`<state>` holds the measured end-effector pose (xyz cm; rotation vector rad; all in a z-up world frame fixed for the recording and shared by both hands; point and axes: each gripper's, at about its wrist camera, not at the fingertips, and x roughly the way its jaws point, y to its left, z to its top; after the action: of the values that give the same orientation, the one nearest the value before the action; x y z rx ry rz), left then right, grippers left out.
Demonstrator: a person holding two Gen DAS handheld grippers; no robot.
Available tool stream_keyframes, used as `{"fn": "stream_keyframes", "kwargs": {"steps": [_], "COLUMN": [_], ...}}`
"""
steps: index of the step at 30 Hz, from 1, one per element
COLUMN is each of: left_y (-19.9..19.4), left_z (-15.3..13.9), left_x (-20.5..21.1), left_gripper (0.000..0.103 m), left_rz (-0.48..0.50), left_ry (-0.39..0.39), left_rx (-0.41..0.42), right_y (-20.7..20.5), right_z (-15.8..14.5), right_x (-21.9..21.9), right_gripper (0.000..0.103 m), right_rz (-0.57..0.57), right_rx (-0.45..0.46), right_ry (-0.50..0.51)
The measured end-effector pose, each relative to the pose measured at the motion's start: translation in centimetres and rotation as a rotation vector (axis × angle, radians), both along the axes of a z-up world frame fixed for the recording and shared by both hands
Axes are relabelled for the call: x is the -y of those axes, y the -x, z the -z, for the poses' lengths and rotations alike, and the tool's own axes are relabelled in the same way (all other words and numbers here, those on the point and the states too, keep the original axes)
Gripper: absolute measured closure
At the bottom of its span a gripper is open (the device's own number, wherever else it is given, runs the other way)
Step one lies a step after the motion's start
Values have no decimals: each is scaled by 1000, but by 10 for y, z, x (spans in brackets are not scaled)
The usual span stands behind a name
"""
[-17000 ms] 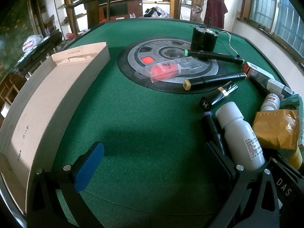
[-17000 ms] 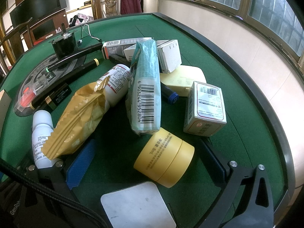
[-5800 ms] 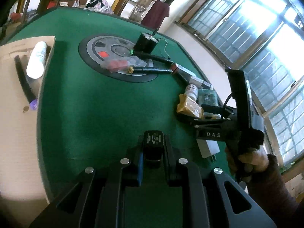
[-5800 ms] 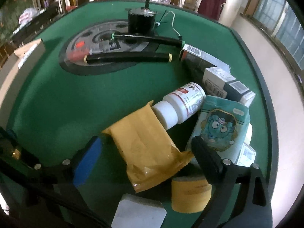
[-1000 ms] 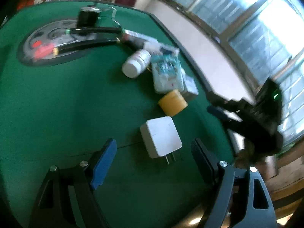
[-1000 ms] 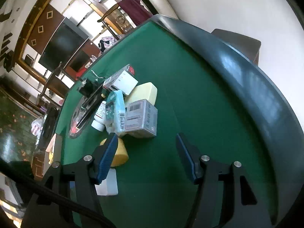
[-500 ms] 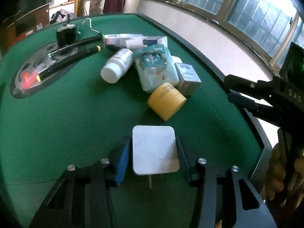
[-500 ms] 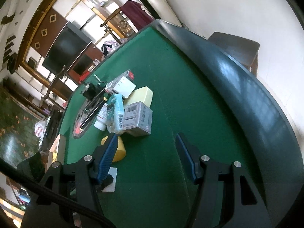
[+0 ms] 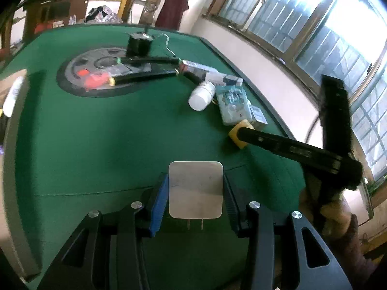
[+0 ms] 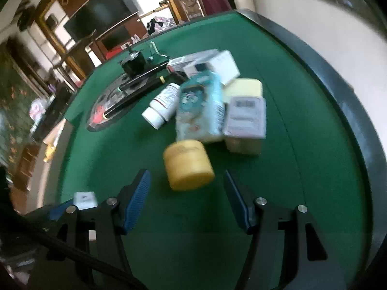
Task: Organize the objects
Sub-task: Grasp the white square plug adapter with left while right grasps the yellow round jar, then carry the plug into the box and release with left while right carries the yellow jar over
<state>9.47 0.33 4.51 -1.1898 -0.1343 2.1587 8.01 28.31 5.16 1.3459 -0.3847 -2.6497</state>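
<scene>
Left tongs (image 9: 195, 201) clamped on a flat white square plug-in charger (image 9: 195, 189), two metal prongs pointing back toward the camera, jaws having just been closing onto it; charger lifted slightly above the green felt counter (image 9: 96, 145). Right tongs (image 10: 186, 200) apart, nothing between the pads, hovering just short of a squat yellow round plastic jar (image 10: 188, 168) lying on its side. Behind the jar, heaped and touching: a white pill bottle with white cap (image 10: 162, 107), a teal printed soft pouch (image 10: 199, 107), a grey-white barcoded carton (image 10: 245, 118), a pale yellow flat box (image 10: 244, 88). Farther back, black marker pens (image 9: 145, 76) across a round grey centre disc (image 9: 101, 72). At the far left edge, a shallow cardboard box (image 9: 12, 91) holding a white bottle (image 9: 13, 91); rest of its contents cut off by the frame.
</scene>
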Motion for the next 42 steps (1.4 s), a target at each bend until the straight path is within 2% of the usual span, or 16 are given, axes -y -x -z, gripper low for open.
{"fn": "stream_keyframes", "kwargs": {"steps": [3,5,6,11,15,18,23,29,33,37,42], "left_y": [-3,-4,-4,-4,-2,0,9,28,49,70,91], "left_z": [-5,-6,-7,-12,-21,-27,-38,-38,-21,-2,19], "left_x": [13,19,22,43,66,86,142,207,236,254,264], "left_gripper": [64,64,64,64,64,64,64,64,64,64,64], "left_rz": [-8,-12,-15,-30,-58,-92,-211,-388,-474,-519,-526], "left_ry": [-18,-33,-41,-92,-147,-177,-210,-157,-92,-29,7], "left_rx": [-13,-15,-15,-11,-10,-18,-33,-58,-27,16,74], "right_y": [8,10,10,-1,-10,-14,-11,6,19,34,43], "right_z": [3,6,7,2,-13,-30,-58,-75,-67,-47,-25], "right_x": [10,14,14,12,18,32,76,161,218,268,306], "right_gripper": [42,53,65,65,65,65,65,65,65,65,65], "right_rz": [1,2,0,-4,-39,-94,-221,-415,-498,-543,-556], "right_rx": [-8,0,9,25,8,-9,-29,14,61,126,178], "right_ry": [-76,-110,-117,-61,14,81,181,287,275,260,232]}}
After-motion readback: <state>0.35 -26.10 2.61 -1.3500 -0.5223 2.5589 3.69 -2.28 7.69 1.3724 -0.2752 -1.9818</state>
